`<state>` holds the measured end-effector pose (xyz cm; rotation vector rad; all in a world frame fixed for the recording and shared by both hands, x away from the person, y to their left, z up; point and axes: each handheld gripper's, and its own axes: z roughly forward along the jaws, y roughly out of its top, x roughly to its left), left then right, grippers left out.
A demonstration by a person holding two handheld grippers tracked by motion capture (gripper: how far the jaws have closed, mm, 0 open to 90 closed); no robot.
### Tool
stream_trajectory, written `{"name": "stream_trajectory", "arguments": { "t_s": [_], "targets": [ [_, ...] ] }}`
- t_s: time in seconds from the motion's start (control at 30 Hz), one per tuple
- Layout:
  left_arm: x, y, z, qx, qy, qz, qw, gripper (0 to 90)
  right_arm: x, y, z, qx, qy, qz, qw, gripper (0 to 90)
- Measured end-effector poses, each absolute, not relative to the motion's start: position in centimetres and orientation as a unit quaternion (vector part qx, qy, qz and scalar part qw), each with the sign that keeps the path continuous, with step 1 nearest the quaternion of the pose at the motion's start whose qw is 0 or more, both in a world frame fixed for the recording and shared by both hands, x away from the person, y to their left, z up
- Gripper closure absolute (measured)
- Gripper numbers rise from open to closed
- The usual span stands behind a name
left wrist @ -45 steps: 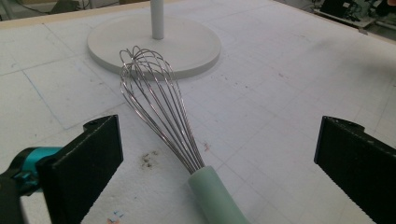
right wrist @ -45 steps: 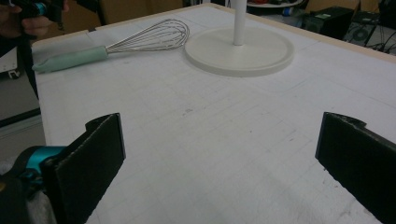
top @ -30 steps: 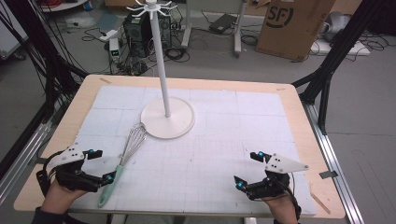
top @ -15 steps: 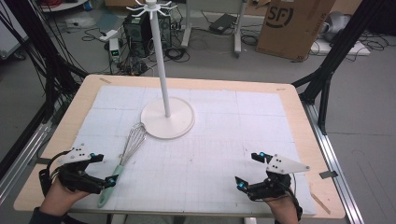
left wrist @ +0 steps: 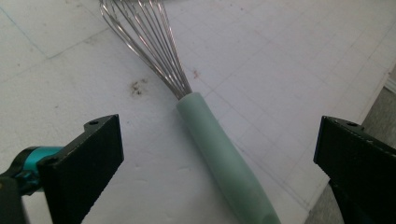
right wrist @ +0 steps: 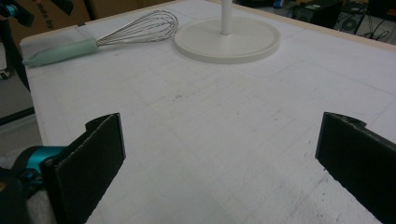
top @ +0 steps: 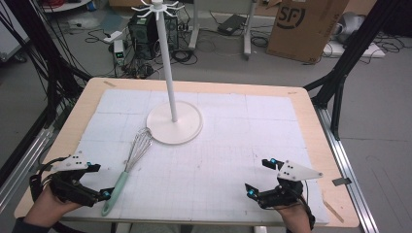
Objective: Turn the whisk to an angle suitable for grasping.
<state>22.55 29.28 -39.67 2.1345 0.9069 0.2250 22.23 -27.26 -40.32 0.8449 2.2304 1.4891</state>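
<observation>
A whisk lies on the white mat at the near left, with a mint-green handle (top: pixel 115 188) and a wire head (top: pixel 141 143) that points at the stand. My left gripper (top: pixel 99 181) is open right beside the handle's end. In the left gripper view the handle (left wrist: pixel 224 154) runs through the wide gap between the jaws, and neither jaw touches it. My right gripper (top: pixel 257 176) is open at the near right over bare mat with nothing in it. The right gripper view shows the whisk (right wrist: pixel 93 39) far off.
A white stand rests its round base (top: pixel 175 125) on the mat's far middle. Its thin pole (top: pixel 167 68) rises to a ring of hooks (top: pixel 156 6). The wooden table edge (top: pixel 335 204) frames the mat. Cables, boxes and black frame legs surround the table.
My left gripper has drifted slightly toward the near edge, along the whisk's handle. The right gripper and the whisk have stayed put.
</observation>
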Motion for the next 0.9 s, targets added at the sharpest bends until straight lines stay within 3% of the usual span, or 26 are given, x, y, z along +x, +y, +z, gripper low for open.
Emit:
{"name": "stream_trajectory", "arguments": {
  "t_s": [0.5, 0.9],
  "targets": [
    [23.9, 27.4, -39.5, 0.873, 0.374, 0.05, 0.308, 3.2, 22.2, -27.6, -40.4, 0.304, 0.782, 0.518, 0.166, 0.0],
    [24.7, 26.9, -39.9, 0.88, 0.381, 0.036, 0.281, 7.8, 22.4, -27.7, -40.5, 0.309, 0.782, 0.516, 0.167, 0.0]
  ]
}}
